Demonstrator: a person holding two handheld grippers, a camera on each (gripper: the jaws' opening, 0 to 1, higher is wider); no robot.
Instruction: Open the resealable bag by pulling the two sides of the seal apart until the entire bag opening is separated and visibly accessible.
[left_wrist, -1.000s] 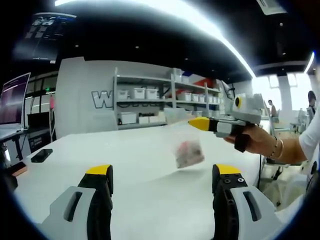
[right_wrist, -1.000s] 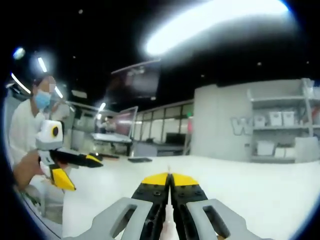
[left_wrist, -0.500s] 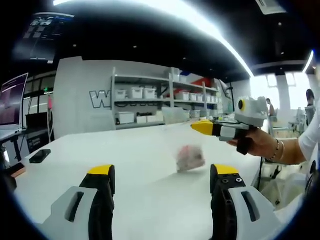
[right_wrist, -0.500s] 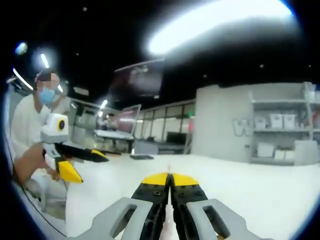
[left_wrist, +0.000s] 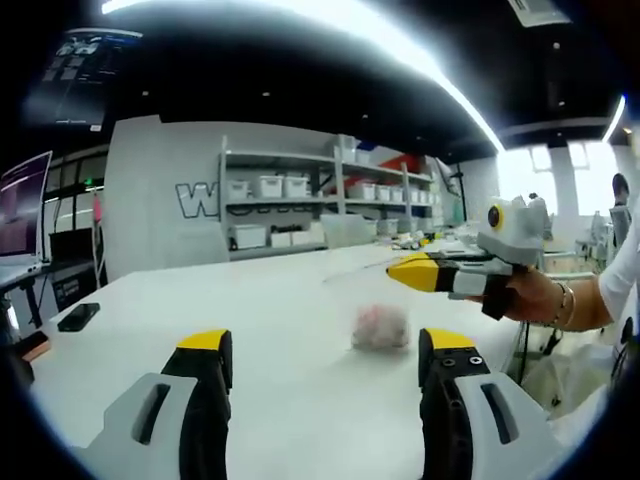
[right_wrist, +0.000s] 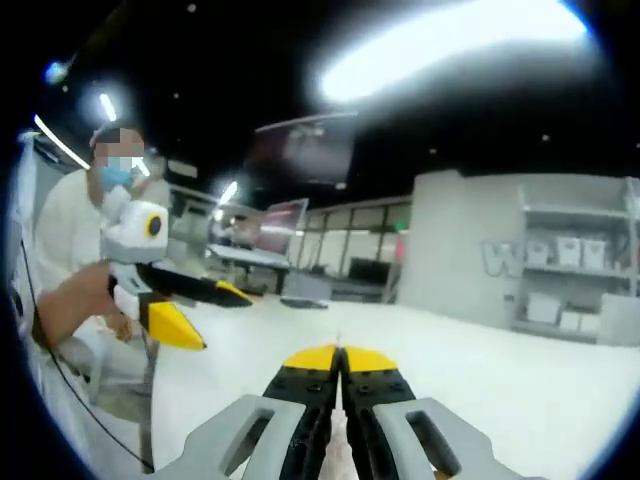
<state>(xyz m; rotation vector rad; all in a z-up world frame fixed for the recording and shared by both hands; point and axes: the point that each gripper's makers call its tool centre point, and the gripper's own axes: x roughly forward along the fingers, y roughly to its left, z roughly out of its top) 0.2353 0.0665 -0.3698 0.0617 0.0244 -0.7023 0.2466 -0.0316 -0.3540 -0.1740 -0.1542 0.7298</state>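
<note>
My right tool (left_wrist: 410, 272) is clamped on the resealable bag (left_wrist: 378, 318), which hangs over the counter (left_wrist: 280, 300) ahead of my wide-open, empty left tool (left_wrist: 320, 345).

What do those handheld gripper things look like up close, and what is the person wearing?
Each gripper has grey, slotted jaws with black inner faces and yellow tips: the left gripper and the right gripper match. The person's hand wears a beaded bracelet below a white sleeve.
</note>
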